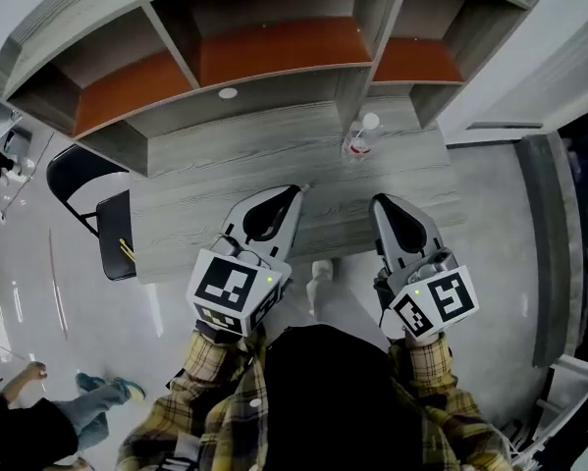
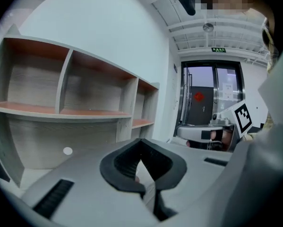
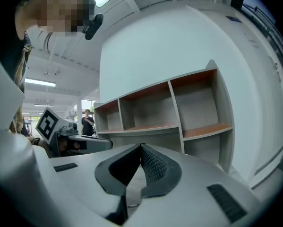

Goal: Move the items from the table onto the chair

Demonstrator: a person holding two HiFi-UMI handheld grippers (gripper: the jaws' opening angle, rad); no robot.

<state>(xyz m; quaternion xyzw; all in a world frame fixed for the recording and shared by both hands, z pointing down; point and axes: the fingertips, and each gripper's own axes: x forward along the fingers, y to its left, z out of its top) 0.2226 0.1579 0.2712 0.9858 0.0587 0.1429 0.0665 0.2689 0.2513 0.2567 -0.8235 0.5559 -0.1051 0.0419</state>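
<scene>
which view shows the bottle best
The head view: the bottle stands upright on the table, seen whole from above, in front of the shelf. Neither gripper view shows it; both face the shelf instead.

Clear bottle (image 1: 360, 137) on the grey table (image 1: 225, 155) — black chair (image 1: 112, 226) beside its left end
</scene>
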